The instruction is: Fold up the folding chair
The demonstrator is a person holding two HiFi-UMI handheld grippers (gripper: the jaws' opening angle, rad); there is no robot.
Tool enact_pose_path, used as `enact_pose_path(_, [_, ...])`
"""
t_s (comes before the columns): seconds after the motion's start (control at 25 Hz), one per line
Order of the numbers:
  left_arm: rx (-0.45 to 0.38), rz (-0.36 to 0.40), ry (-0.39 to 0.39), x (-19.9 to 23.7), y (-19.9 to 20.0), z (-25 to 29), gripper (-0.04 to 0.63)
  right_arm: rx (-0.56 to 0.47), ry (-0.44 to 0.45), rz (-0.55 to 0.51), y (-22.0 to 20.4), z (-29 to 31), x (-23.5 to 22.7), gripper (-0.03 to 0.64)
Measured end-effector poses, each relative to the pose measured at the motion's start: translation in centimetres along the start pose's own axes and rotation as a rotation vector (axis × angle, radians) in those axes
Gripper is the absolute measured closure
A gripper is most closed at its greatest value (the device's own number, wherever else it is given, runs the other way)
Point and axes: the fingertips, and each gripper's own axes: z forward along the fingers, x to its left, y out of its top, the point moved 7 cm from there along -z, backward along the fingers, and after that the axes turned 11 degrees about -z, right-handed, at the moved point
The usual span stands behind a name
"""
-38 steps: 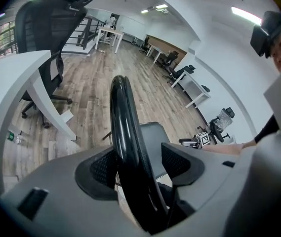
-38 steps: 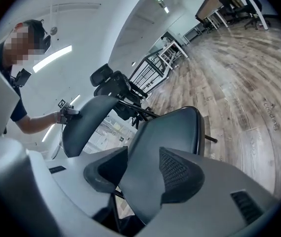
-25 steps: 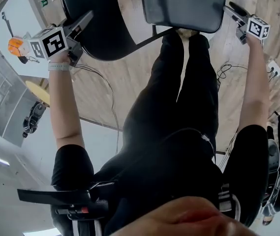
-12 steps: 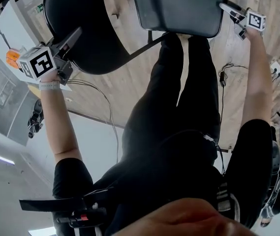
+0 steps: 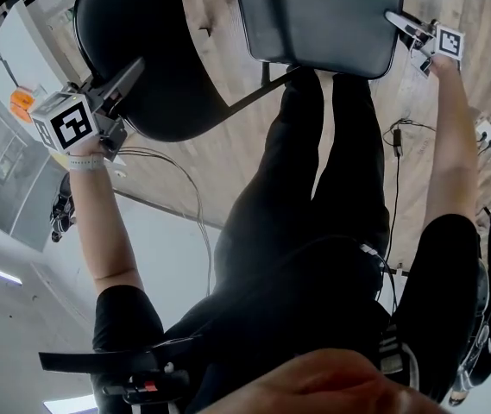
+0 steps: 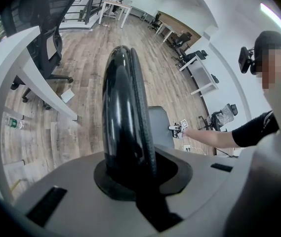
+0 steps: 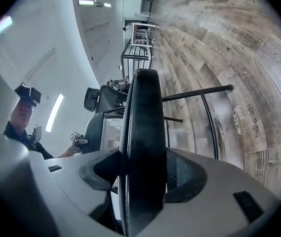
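L arm (image 5: 98,205), R arm (image 5: 448,136) stretched fwd to folding chair (image 5: 258,93) on wood floor (image 5: 219,145). L gripper (image 5: 133,67) angled down, clenched on rim of black backrest (image 5: 141,24). R gripper (image 5: 398,20) held approx level; jaws just closed in, grey seat (image 5: 314,15) edge gripped btwn them

Wooden floor (image 5: 228,143), cables (image 5: 395,141), white power strip (image 5: 487,133)

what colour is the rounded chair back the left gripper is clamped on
Glossy black; the chair back shows best in the left gripper view.
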Motion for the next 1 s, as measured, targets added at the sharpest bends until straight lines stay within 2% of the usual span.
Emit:
enact_pose_path(0.32, [0.009, 0.011, 0.018, -0.1, 0.1, -1.1, 0.540, 0.041, 0.063, 0.001, 0.8, 1.1, 2.5, 0.362])
enact_pose_path(0.6, [-0.007, 0.022, 0.054, 0.7, -0.2, -5.7, 0.540, 0.122, 0.217, -0.025, 2.0, 5.8, 11.0, 0.362])
enact_pose_path(0.88, [-0.019, 0.048, 0.084, 1.6, 0.0, -9.7, 0.540, 0.176, 0.263, -0.065, 2.6, 10.5, 18.3, 0.362])
enact_pose_path(1.0, [-0.027, 0.057, 0.094, 1.9, -0.1, -11.2, 0.538, 0.177, 0.300, -0.066, 2.6, 12.9, 21.3, 0.404])
